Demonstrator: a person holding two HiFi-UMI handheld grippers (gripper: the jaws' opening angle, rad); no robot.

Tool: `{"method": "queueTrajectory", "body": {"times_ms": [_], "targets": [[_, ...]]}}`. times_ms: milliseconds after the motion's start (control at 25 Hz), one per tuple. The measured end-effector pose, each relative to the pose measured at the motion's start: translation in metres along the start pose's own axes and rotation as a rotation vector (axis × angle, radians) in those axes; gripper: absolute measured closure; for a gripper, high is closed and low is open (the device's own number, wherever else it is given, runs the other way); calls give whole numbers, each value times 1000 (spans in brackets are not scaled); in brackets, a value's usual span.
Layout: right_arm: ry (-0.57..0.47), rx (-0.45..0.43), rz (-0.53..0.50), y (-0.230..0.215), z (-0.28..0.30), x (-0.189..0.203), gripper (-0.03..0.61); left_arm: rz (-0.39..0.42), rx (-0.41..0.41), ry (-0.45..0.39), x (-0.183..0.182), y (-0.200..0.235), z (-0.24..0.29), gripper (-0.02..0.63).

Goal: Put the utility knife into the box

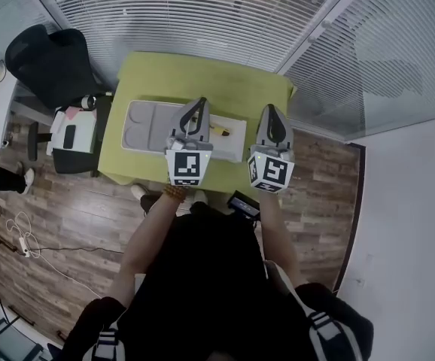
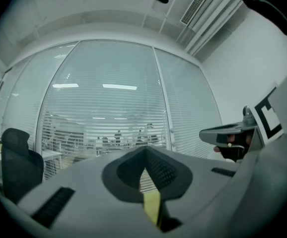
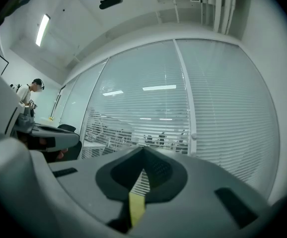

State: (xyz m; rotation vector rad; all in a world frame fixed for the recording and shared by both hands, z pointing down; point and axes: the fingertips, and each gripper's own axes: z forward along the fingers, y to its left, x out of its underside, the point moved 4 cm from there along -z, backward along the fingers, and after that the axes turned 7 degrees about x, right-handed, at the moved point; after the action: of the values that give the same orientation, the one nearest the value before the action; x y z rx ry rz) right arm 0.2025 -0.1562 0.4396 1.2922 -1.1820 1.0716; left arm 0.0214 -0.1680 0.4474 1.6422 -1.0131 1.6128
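Observation:
A yellow utility knife [image 1: 219,130] lies on the right part of a flat grey box [image 1: 144,123] with shallow compartments, on a green table [image 1: 202,77]. My left gripper [image 1: 199,104] hovers over the box just left of the knife, jaws shut and empty. My right gripper [image 1: 271,111] hangs over the table's right edge, also shut with nothing in it. In the left gripper view the left gripper [image 2: 144,153] points level at window blinds, with the right gripper [image 2: 233,135] at the side. In the right gripper view the right gripper [image 3: 143,155] faces the blinds too. The knife shows in neither gripper view.
A black office chair [image 1: 48,60] and a low stand with papers [image 1: 73,135] are left of the table. Glass walls with blinds [image 1: 202,13] run behind it. A power strip and cable [image 1: 20,241] lie on the wooden floor. A person [image 3: 28,99] stands far off.

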Motion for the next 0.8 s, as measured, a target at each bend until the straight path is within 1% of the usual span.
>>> {"method": "queueTrajectory", "body": {"times_ms": [80, 320, 440, 800], "targets": [[5, 1, -4, -3, -1, 2, 579, -10, 8, 3, 1, -3, 1, 604], [8, 3, -8, -1, -1, 4, 578, -3, 34, -3, -3, -4, 2, 604], [16, -13, -7, 2, 1, 7, 578, -22, 34, 1, -1, -3, 2, 604], [21, -31, -9, 4, 6, 9, 579, -29, 38, 9, 1, -2, 3, 604]]}}
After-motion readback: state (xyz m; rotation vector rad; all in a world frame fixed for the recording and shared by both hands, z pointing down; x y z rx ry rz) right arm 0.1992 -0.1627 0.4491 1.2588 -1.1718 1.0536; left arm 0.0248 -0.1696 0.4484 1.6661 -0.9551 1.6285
